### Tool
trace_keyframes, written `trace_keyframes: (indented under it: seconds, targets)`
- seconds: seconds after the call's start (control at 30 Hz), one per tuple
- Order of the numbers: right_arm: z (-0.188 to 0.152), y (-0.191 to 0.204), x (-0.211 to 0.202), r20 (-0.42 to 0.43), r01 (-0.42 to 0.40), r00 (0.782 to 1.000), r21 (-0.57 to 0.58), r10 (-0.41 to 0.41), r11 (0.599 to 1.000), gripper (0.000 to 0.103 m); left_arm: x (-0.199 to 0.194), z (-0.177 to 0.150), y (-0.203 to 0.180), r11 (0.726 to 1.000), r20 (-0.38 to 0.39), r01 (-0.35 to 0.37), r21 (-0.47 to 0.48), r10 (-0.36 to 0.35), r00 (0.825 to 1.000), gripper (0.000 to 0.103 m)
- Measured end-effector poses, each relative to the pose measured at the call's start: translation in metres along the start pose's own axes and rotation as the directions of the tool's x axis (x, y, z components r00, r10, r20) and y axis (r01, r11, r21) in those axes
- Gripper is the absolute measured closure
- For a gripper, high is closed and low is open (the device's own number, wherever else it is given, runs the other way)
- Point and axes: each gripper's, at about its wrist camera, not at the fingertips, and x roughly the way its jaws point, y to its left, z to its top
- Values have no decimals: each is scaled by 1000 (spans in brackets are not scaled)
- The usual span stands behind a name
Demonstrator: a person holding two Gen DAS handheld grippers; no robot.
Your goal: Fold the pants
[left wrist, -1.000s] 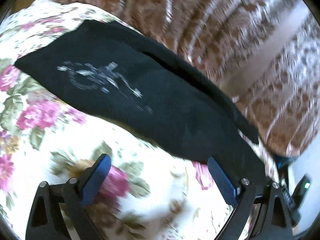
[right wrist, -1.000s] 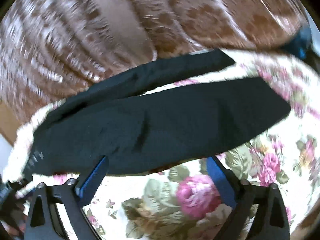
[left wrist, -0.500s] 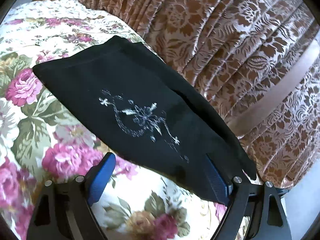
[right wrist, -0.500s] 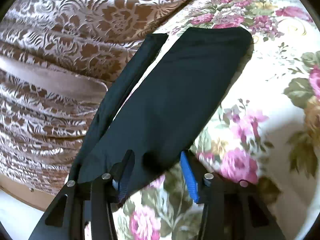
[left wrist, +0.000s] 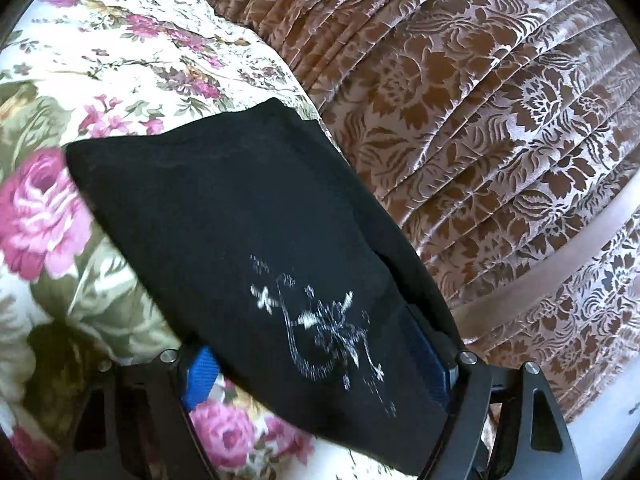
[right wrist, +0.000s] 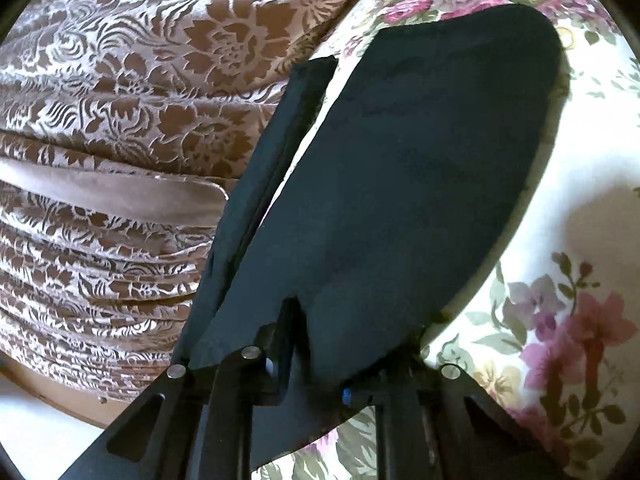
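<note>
Black pants (left wrist: 240,208) with white embroidery (left wrist: 320,320) lie on a floral bedspread (left wrist: 120,60). My left gripper (left wrist: 312,368) straddles the embroidered part. The cloth lies between its blue pads (left wrist: 200,376), which stand wide apart, and the jaws are closing slowly. In the right wrist view the pants (right wrist: 420,160) stretch away from me, with a narrow second leg (right wrist: 260,160) along their left side. My right gripper (right wrist: 308,380) has its jaws closing to a narrow gap, and the near edge of the cloth is bunched and pinched between them.
A brown and silver patterned curtain (left wrist: 480,120) hangs close behind the bed's far edge, also at the left in the right wrist view as the curtain (right wrist: 120,80). The floral bedspread (right wrist: 560,280) spreads out to the right of the pants. A pale floor strip (right wrist: 40,420) shows at lower left.
Both grippers moved forward onto the pants and rolled. The right jaws went from wide apart to nearly together around the cloth's edge. The left fingers now straddle the embroidered part.
</note>
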Motion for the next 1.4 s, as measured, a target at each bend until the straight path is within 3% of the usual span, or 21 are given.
trace_keyframes:
  seconds: [0.07,0.17,0.3,0.37,0.43,0.53,0.73,0.97,1.17,1.4]
  targets:
    - [-1,2,0,2,2,1000,-20,-2,1000,87,3,1,-1,1000,4,4,19,-4,1000,21]
    - [-2,4,1,9,23,1000,-41,-22,999,90,9,-1,-6,996,-6,-58,74,58,998,34]
    - [-3,5,2,23,51,999,-51,-49,997,96,14,5,8,996,-47,-89,20,90,995,86]
    - [-4,4,1,33,50,998,-53,-48,997,96,17,10,18,997,-91,-67,-36,63,994,91]
    - [-4,6,-1,37,56,998,-63,-54,996,96,12,14,14,998,-102,-65,-7,64,993,95]
    - [-5,11,-7,58,77,996,-78,-73,994,96,-6,17,6,998,-71,-52,35,54,996,96]
    - [-8,35,-34,131,96,989,-183,-73,978,96,-44,27,4,1000,-54,18,3,-18,998,97]
    - [-17,44,-73,124,88,991,-237,-60,968,96,-89,18,3,996,-52,42,76,-38,998,97]
    - [-36,33,-99,93,103,992,-256,-81,961,96,-127,-10,22,992,-43,-23,127,29,999,97]
    - [-51,-4,-92,44,157,988,-196,-151,968,95,-114,-27,45,991,-89,-51,126,62,994,95]
